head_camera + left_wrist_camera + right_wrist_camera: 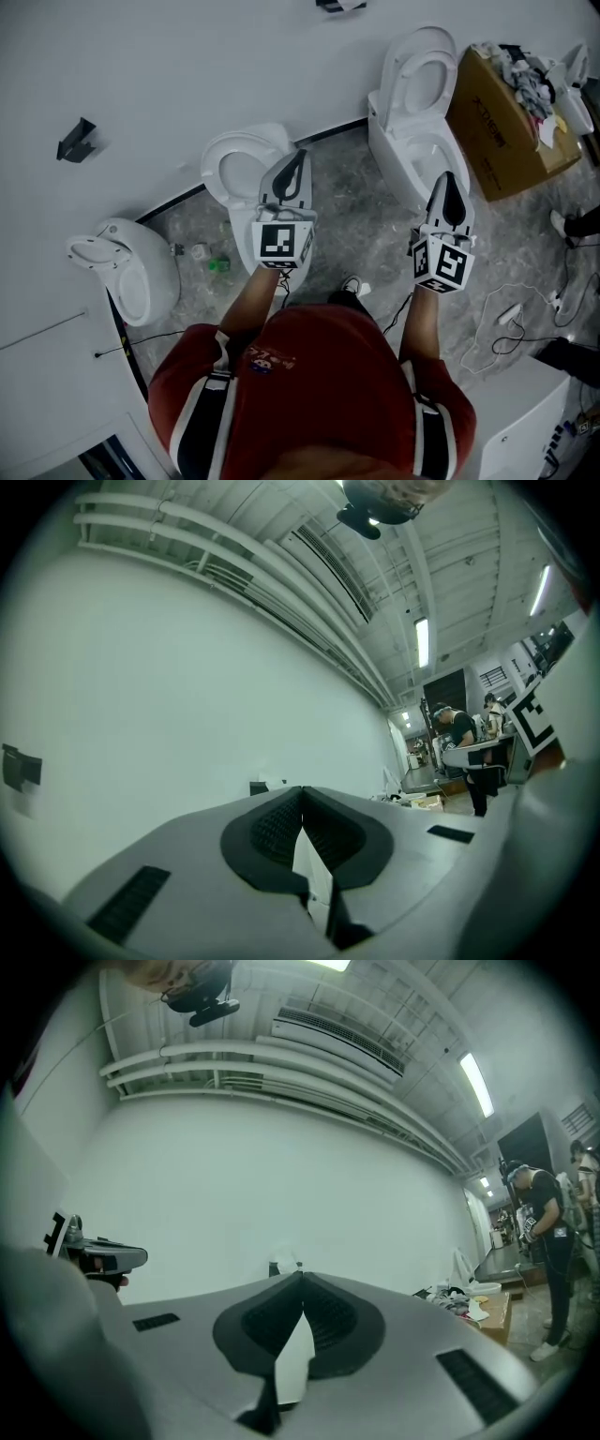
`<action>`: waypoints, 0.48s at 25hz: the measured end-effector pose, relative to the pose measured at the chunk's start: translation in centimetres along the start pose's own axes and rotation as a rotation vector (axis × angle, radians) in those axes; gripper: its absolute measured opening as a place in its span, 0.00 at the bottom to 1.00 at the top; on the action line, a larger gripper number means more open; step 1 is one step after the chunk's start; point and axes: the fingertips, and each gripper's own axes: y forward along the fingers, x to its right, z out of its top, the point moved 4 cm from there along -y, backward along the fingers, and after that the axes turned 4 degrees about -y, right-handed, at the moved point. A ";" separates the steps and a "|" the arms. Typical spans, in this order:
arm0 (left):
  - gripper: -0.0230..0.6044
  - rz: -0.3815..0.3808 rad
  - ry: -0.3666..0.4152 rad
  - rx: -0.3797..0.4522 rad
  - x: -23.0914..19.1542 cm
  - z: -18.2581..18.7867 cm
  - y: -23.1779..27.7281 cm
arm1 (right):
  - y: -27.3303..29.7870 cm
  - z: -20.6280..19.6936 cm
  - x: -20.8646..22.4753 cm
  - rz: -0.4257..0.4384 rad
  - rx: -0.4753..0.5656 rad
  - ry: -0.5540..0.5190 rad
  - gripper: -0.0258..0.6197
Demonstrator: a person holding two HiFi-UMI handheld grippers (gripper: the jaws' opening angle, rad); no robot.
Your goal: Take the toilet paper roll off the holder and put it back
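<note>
High on the white wall, at the top edge of the head view, sits a black holder [339,5] with something white on it, likely the toilet paper roll. It shows small and far off just over the jaw tips in the right gripper view as the holder [283,1265], and in the left gripper view as the holder [260,787]. My left gripper [298,156] and right gripper [448,176] are held out side by side, pointing at the wall, well short of it. Both are shut with their tips touching and nothing between them. A second, bare black holder [75,139] hangs further left.
Three white toilets stand along the wall: one [246,169] under my left gripper, one [412,103] by my right gripper, one [127,267] at the left. A cardboard box [506,127] of rags stands at the right. Cables [511,319] lie on the floor. People [539,1213] stand far right.
</note>
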 end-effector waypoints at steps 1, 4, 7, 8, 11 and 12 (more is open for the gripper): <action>0.07 0.005 -0.001 0.000 0.7 -0.1 0.9 | 0.5 -0.2 0.9 0.006 -0.003 -0.007 0.05; 0.07 0.011 0.003 -0.002 2.7 -0.3 3.4 | 2.0 -0.8 3.6 0.019 -0.018 -0.029 0.05; 0.07 0.015 0.004 0.005 4.0 -0.3 5.2 | 3.3 -1.4 5.8 0.028 -0.029 -0.037 0.05; 0.07 0.019 0.003 0.005 4.3 -0.4 5.5 | 3.6 -1.6 6.3 0.030 -0.034 -0.036 0.05; 0.07 0.038 0.004 -0.003 4.5 -0.7 6.4 | 4.8 -2.0 7.3 0.044 -0.039 -0.033 0.06; 0.07 0.044 0.001 -0.006 4.4 -0.9 6.7 | 5.3 -2.1 7.5 0.049 -0.039 -0.033 0.05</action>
